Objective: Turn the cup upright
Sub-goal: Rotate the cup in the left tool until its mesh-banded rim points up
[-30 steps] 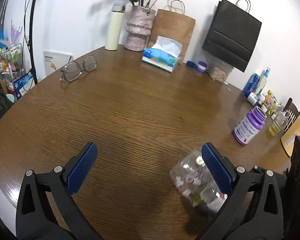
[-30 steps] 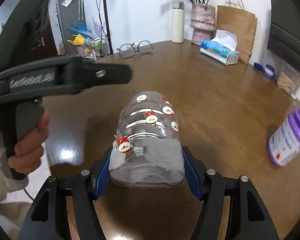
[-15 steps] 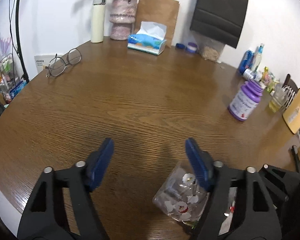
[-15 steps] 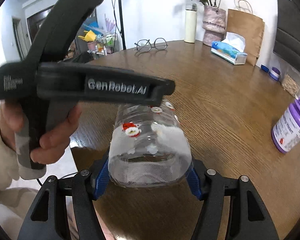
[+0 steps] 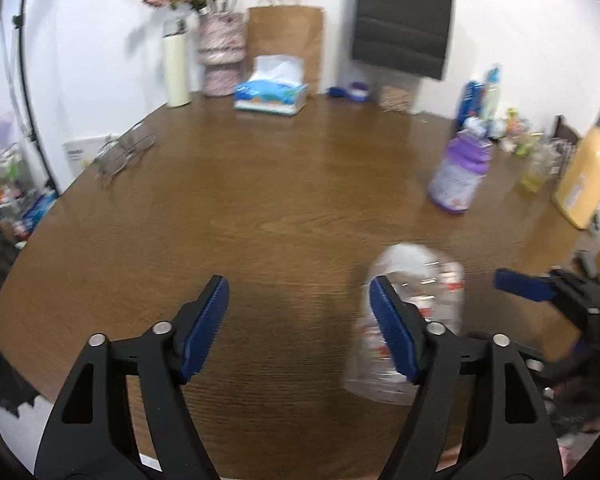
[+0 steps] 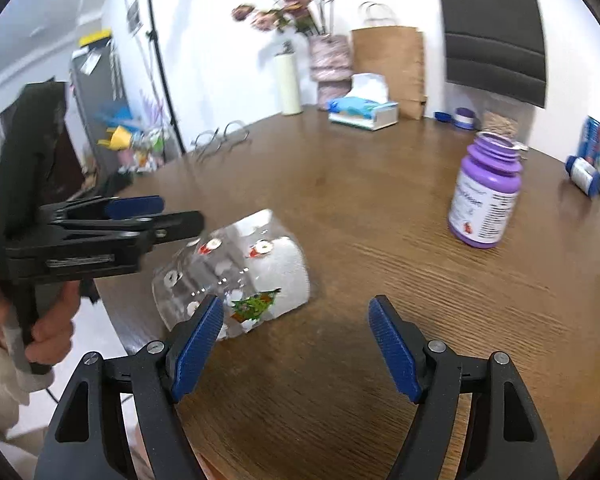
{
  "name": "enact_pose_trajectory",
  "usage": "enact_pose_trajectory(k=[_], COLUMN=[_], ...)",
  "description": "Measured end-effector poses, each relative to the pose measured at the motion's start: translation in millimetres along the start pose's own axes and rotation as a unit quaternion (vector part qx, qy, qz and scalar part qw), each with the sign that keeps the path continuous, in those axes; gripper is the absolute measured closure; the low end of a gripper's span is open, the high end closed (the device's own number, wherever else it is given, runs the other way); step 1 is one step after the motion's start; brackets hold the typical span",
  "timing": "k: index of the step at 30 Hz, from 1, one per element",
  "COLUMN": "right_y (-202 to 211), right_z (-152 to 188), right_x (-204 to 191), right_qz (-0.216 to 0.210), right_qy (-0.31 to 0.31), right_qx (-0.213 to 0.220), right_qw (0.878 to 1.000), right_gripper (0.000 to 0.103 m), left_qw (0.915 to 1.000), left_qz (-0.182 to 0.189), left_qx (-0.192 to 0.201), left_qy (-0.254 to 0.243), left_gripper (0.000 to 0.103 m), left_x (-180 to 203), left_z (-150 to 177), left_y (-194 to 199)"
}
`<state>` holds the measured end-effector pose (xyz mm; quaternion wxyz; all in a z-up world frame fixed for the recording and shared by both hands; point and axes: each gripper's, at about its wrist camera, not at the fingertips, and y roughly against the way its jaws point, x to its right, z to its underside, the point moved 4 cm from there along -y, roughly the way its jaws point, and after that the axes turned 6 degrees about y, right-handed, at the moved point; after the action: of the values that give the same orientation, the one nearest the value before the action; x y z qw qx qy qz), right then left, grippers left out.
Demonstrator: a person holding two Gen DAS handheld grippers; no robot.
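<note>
The clear plastic cup [image 6: 236,276] with small Christmas prints lies tilted on its side on the brown wooden table [image 6: 380,240], near the front left edge. My right gripper [image 6: 296,344] is open and empty; the cup sits just beyond its left finger. My left gripper [image 5: 300,320] is open and empty; the cup [image 5: 412,320] shows blurred behind its right finger. The left gripper also shows in the right wrist view [image 6: 132,208], beside the cup. The right gripper's blue tip shows in the left wrist view [image 5: 524,284], right of the cup.
A purple bottle [image 6: 486,192] stands right of the cup. At the back are a tissue box [image 6: 364,110], a vase with flowers [image 6: 328,64], a white flask [image 6: 288,84], paper bags and glasses [image 6: 220,138]. More bottles crowd the right edge [image 5: 540,152].
My right gripper has opened and let go of the cup, which now rests tilted on the table to its left. Both grippers shifted; the left one pulled back beside the cup.
</note>
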<state>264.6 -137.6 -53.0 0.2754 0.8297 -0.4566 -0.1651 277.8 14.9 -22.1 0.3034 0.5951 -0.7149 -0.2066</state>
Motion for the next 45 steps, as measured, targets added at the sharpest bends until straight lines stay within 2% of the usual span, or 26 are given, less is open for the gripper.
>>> enact_pose_trajectory(k=[2, 5, 9, 12, 14, 15, 16, 28, 37, 39, 42, 45], right_y=[5, 12, 26, 40, 45, 44, 44, 48, 58, 61, 62, 60], right_z=[2, 7, 16, 23, 26, 27, 29, 20, 17, 16, 14, 9], right_x=[3, 12, 28, 33, 36, 37, 38, 37, 40, 40, 42, 45], right_qz=[0.02, 0.054, 0.074, 0.078, 0.078, 0.077, 0.075, 0.045, -0.004, -0.028, -0.074, -0.121], right_qy=[-0.006, -0.025, -0.067, -0.087, -0.098, -0.101, -0.103, -0.116, -0.155, -0.168, -0.2, -0.237], right_qx=[0.005, 0.006, 0.017, 0.034, 0.042, 0.041, 0.039, 0.065, 0.092, 0.102, 0.114, 0.124], right_qw=[1.0, 0.998, 0.995, 0.993, 0.991, 0.991, 0.991, 0.99, 0.984, 0.98, 0.97, 0.956], right_gripper=[0.023, 0.023, 0.023, 0.023, 0.023, 0.023, 0.023, 0.023, 0.023, 0.023, 0.023, 0.023], left_qw=[0.9988, 0.9919, 0.9821, 0.9663, 0.958, 0.9577, 0.9571, 0.9661, 0.9671, 0.9685, 0.9696, 0.9685], left_qz=[0.046, 0.095, 0.089, 0.12, 0.136, 0.125, 0.117, 0.092, 0.106, 0.111, 0.139, 0.15], left_qx=[-0.009, -0.053, -0.122, -0.178, -0.205, -0.213, -0.218, -0.188, -0.169, -0.154, -0.121, -0.101], left_qy=[-0.015, -0.066, -0.113, -0.142, -0.148, -0.148, -0.15, -0.151, -0.158, -0.161, -0.162, -0.171], left_gripper=[0.018, 0.016, 0.016, 0.017, 0.023, 0.042, 0.045, 0.045, 0.045, 0.045, 0.045, 0.045], left_x=[9, 27, 39, 52, 57, 57, 57, 47, 57, 61, 71, 81], left_z=[-4, -2, 2, 9, 14, 16, 18, 10, 9, 9, 3, 2], left_y=[7, 3, -26, -43, -52, -58, -62, -62, -56, -50, -34, -25])
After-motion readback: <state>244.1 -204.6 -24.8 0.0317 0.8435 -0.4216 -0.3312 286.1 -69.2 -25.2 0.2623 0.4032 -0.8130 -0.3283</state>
